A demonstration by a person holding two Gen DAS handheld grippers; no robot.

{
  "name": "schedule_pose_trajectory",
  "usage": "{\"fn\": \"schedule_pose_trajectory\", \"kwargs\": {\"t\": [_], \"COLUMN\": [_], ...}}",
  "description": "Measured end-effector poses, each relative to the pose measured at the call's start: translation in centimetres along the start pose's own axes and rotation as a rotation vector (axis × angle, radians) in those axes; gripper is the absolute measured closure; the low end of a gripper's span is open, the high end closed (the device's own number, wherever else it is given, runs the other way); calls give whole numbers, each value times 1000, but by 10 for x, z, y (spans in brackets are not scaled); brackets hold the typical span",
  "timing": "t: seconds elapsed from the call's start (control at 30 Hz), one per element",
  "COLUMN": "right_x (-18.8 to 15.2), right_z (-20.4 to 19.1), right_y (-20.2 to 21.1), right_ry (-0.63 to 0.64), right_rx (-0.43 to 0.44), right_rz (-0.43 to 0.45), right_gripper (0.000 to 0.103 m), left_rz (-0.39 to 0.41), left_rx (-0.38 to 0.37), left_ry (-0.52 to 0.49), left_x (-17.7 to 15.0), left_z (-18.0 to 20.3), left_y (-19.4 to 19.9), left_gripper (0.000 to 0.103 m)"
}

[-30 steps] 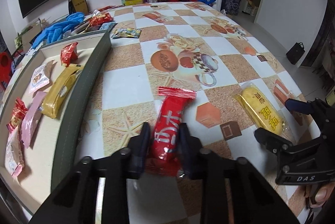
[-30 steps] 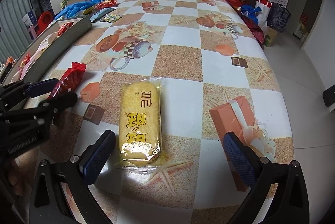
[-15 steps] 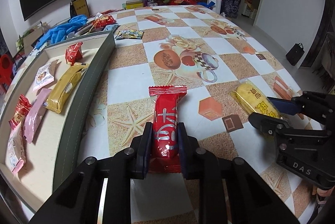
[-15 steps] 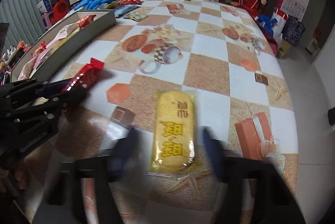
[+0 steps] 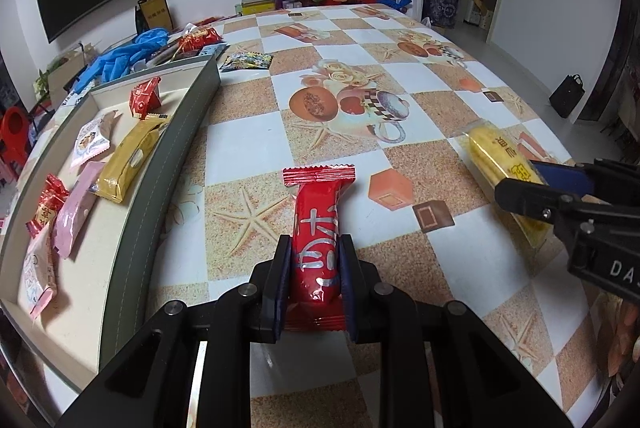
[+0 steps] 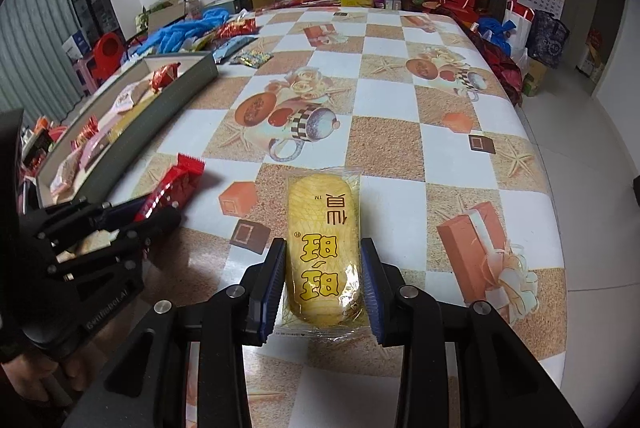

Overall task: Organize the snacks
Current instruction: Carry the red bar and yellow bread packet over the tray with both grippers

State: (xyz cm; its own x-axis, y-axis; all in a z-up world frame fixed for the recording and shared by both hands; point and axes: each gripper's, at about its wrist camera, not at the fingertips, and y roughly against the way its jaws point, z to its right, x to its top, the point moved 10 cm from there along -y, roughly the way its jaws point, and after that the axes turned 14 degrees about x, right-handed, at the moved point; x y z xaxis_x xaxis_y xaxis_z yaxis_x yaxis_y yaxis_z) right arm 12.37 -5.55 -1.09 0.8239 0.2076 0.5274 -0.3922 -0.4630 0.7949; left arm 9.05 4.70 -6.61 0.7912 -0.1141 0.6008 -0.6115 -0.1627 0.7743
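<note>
Red snack bar [image 5: 316, 232] lengthwise between left hand-held gripper [image 5: 314, 284] pads, crimped end pointing away

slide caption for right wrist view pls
Right gripper clamps a yellow snack pack on the checkered table; left gripper holds a red one.

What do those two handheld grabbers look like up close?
Both are black plastic frames with silver screws. The left gripper and right gripper each have ribbed dark-blue pads lining the jaws. White lettering marks their sides.
</note>
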Motion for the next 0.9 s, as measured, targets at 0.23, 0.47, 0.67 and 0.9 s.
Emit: {"fn": "schedule_pose_trajectory", "kwargs": {"t": [0.23,0.47,0.67,0.9], "right_x": [3,14,24,34], "right_z": [-7,-20,-41,-65], "right_y": [6,14,15,12], "right_ry": [-7,8,30,51], "right_rx": [20,42,76,122], "right_rz": [17,43,55,60], "right_gripper": [66,66,66,66], "left_rz": [14,22,28,19], "left_rx": [3,17,37,42], "left_ry": [18,50,79,130], "left_x": [4,10,13,11], "left_z": [-5,-18,-31,-50], "left_y": [11,22,29,34], "left_gripper": [79,79,79,79]}}
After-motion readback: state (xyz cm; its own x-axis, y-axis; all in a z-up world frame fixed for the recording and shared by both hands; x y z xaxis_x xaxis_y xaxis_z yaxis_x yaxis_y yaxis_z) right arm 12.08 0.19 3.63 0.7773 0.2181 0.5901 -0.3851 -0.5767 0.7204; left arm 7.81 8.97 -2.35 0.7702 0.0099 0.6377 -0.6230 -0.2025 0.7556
